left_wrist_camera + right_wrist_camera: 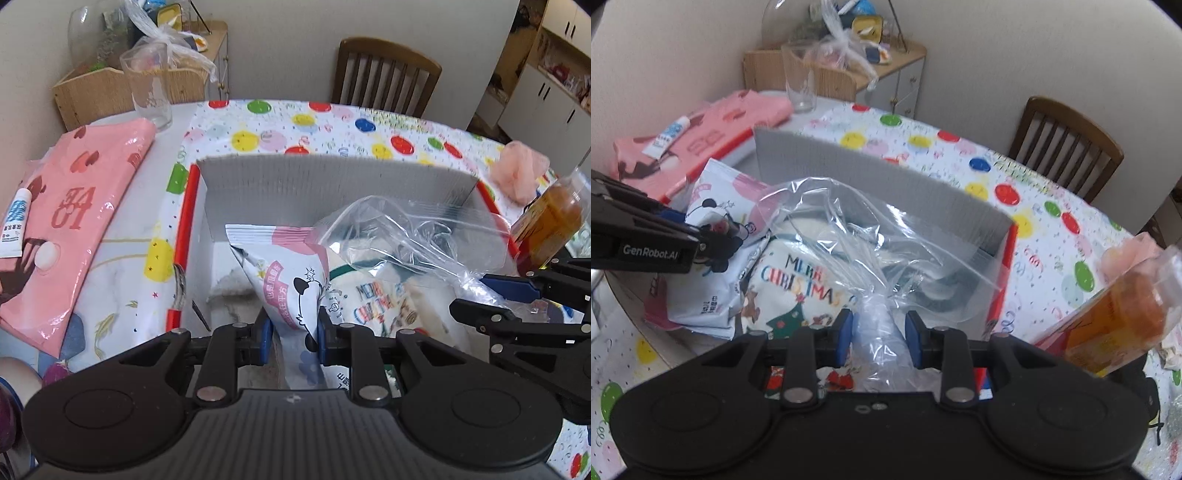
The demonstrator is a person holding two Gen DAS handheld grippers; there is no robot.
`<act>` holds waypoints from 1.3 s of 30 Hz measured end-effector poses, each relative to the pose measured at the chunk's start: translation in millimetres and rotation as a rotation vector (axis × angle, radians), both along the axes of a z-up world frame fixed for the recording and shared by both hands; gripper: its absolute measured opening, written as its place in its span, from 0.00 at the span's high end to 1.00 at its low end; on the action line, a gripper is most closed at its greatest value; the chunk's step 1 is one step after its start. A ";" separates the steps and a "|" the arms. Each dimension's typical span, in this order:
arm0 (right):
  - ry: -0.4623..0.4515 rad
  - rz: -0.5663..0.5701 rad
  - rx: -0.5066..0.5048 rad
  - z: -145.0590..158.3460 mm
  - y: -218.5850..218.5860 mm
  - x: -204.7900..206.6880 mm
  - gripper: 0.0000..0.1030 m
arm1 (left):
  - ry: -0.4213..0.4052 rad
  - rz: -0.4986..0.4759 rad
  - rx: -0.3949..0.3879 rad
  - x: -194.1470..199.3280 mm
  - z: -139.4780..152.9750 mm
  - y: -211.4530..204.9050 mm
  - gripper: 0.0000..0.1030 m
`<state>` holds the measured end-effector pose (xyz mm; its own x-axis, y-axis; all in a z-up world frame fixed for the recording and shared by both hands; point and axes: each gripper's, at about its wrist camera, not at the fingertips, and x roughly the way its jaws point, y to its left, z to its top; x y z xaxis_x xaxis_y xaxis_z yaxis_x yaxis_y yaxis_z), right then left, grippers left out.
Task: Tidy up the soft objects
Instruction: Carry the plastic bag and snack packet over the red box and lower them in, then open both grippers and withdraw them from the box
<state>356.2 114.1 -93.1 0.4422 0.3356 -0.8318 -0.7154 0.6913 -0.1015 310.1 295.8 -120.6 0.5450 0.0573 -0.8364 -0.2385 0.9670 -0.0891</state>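
Item one, snack pouch (pixel 291 280): white and pink foil-type packet with a cartoon panda and printed characters; I judge it light, crinkly and slippery, its contents likely crushable; best taken by the flat crimped seam, not the puffed belly; my left gripper (pixel 293 332) is clenched on its lower end, holding it upright over the cardboard box (pixel 332 177).

Item two, clear plastic bag (pixel 871 236): thin, glossy, wrinkled film around a cream "Merry Christmas" cloth (pixel 798 284) with a small tree motif; I judge it soft, limp and apt to slide within the film; safest hold is the gathered neck; my right gripper (pixel 879 338) has that twisted neck between its blue pads, apparently pinched, bag resting inside the box beside the pouch.

Box: grey corrugated walls, red outer edges, on the balloon-print tablecloth (pixel 332 122).
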 end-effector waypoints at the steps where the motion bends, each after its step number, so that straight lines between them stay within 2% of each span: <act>1: 0.005 0.003 -0.006 -2.9 0.7 0.5 0.71 | 0.007 -0.002 0.002 1.4 -3.1 -0.4 0.78; 11: 0.032 0.014 -0.040 -19.3 2.8 -4.2 0.68 | 0.055 -0.020 0.031 8.5 -19.9 -4.9 0.78; 17: 0.029 0.038 -0.048 -17.9 1.5 -10.1 0.61 | 0.075 -0.008 0.042 10.4 -22.5 -4.3 0.78; 23: 0.034 0.029 -0.004 -7.5 -6.9 -14.0 0.51 | 0.079 0.003 0.037 7.9 -22.2 -3.8 0.72; 30: 0.036 0.028 0.040 7.6 -17.2 -20.9 0.48 | 0.088 0.002 0.051 -1.0 -20.3 -9.4 0.72; 36: 0.040 -0.002 0.106 26.9 -34.0 -28.5 0.38 | 0.056 0.001 0.042 -13.7 -8.6 -12.5 0.72; 39: 0.040 -0.011 0.144 38.4 -43.9 -34.1 0.38 | 0.025 0.000 0.027 -20.9 2.0 -15.2 0.72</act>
<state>322.1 70.2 -54.7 0.4138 0.4478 -0.7926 -0.7095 0.7042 0.0275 289.2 280.6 -118.6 0.5242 0.0804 -0.8478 -0.2408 0.9689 -0.0570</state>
